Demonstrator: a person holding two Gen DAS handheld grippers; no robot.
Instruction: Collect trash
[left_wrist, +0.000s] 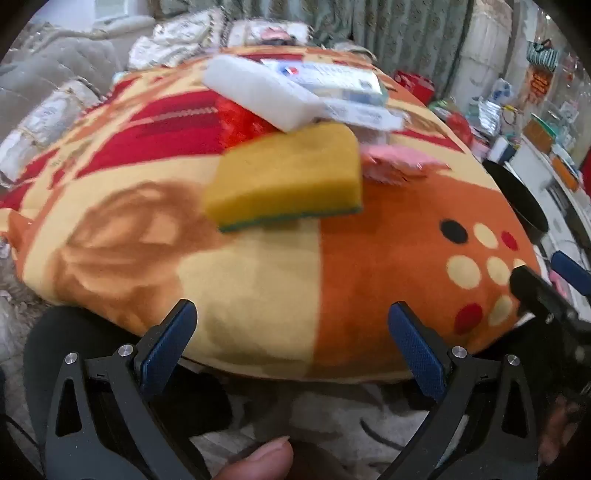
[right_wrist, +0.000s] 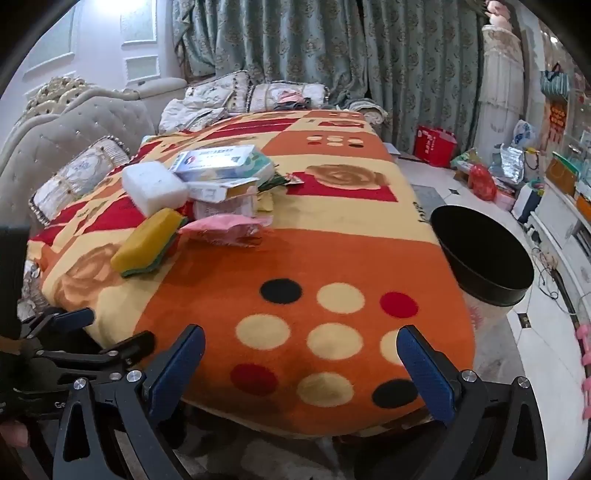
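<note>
A pile of trash lies on a table covered by an orange, red and cream blanket (right_wrist: 332, 236). In it are a yellow sponge with a green underside (left_wrist: 286, 177) (right_wrist: 149, 242), a white foam block (left_wrist: 258, 92) (right_wrist: 153, 188), flat white and blue cartons (left_wrist: 340, 79) (right_wrist: 218, 162) and a pink wrapper (left_wrist: 400, 164) (right_wrist: 229, 227). A black round bin (right_wrist: 484, 254) (left_wrist: 517, 199) stands beside the table's right edge. My left gripper (left_wrist: 293, 328) is open at the near edge, short of the sponge. My right gripper (right_wrist: 303, 354) is open over the dotted corner, with nothing between its fingers.
A beige tufted sofa (right_wrist: 74, 129) with cushions runs along the left. Green curtains (right_wrist: 332, 55) hang behind. Bags, a red box (right_wrist: 436, 146) and clutter crowd the tiled floor and shelves on the right. A thumb (left_wrist: 258, 461) shows at the bottom of the left wrist view.
</note>
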